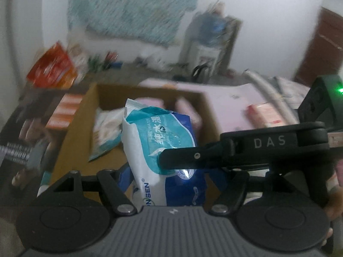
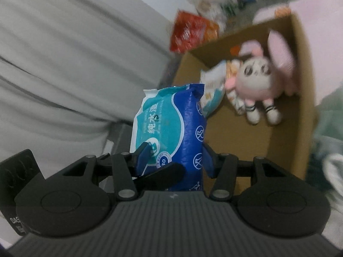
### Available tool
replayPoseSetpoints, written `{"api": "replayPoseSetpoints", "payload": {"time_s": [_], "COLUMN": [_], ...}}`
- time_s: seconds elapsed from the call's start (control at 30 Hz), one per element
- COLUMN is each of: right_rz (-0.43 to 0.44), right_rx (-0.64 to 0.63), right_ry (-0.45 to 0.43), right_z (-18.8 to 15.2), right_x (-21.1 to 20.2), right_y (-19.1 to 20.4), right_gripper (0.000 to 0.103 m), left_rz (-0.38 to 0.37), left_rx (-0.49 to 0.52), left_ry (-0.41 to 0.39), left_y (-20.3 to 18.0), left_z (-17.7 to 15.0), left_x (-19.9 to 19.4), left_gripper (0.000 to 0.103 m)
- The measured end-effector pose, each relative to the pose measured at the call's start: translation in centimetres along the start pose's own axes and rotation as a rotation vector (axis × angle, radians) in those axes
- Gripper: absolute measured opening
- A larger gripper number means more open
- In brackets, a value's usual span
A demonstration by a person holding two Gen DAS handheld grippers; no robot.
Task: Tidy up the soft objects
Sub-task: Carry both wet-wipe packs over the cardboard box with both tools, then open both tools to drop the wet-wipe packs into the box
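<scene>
Nearest us, both grippers clamp one wet-wipes pack (image 2: 169, 128): the right gripper (image 2: 174, 160) pinches its lower end with blue pads on either face, and the left gripper (image 1: 169, 171) seems to grip the same pack, though one finger is hidden. We judge the pack soft, slick-filmed and fairly heavy, best held across its thick middle. Beyond it sits the cardboard box (image 2: 300, 98) holding a plush bunny (image 2: 257, 79).
</scene>
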State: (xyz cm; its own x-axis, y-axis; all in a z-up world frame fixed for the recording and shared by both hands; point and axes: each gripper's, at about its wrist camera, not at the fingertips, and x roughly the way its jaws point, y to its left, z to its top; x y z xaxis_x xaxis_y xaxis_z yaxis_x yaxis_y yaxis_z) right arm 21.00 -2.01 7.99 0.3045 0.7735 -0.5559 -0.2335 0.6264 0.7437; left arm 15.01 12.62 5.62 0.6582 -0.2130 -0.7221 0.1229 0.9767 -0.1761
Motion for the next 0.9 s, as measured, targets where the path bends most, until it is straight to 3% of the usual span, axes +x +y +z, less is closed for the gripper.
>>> {"api": "replayPoseSetpoints", "payload": {"time_s": [0.17, 0.33, 0.53, 0.7, 0.9], "right_rz": [-0.044, -0.074, -0.078, -0.093, -0.064], "right_rx": [0.101, 0.194, 0.258, 0.338, 0.383], "right_ry": [0.096, 0.152, 0.189, 0.233, 0.228], "right_z": [1.2, 1.8, 2.5, 1.6, 1.0], "right_x": [5.5, 8.5, 11.6, 14.3, 14.1], "right_y": [-0.9, -2.6, -4.6, -6.9, -7.3], "right_gripper": [0.053, 0.054, 0.055, 0.056, 0.057], "left_rz": [0.04, 0.072, 0.146, 0.155, 0.185], "left_rx": [-0.03, -0.034, -0.041, -0.085, -0.069], "left_ry": [0.11, 0.191, 0.215, 0.24, 0.207], "left_y": [4.0, 6.2, 6.9, 8.2, 7.7], "left_z": [0.7, 0.8, -0.2, -1.0, -0.9], "left_x": [4.3, 7.4, 9.0, 9.7, 8.9], "left_gripper": [0.074, 0.072, 0.072, 0.072, 0.073]}}
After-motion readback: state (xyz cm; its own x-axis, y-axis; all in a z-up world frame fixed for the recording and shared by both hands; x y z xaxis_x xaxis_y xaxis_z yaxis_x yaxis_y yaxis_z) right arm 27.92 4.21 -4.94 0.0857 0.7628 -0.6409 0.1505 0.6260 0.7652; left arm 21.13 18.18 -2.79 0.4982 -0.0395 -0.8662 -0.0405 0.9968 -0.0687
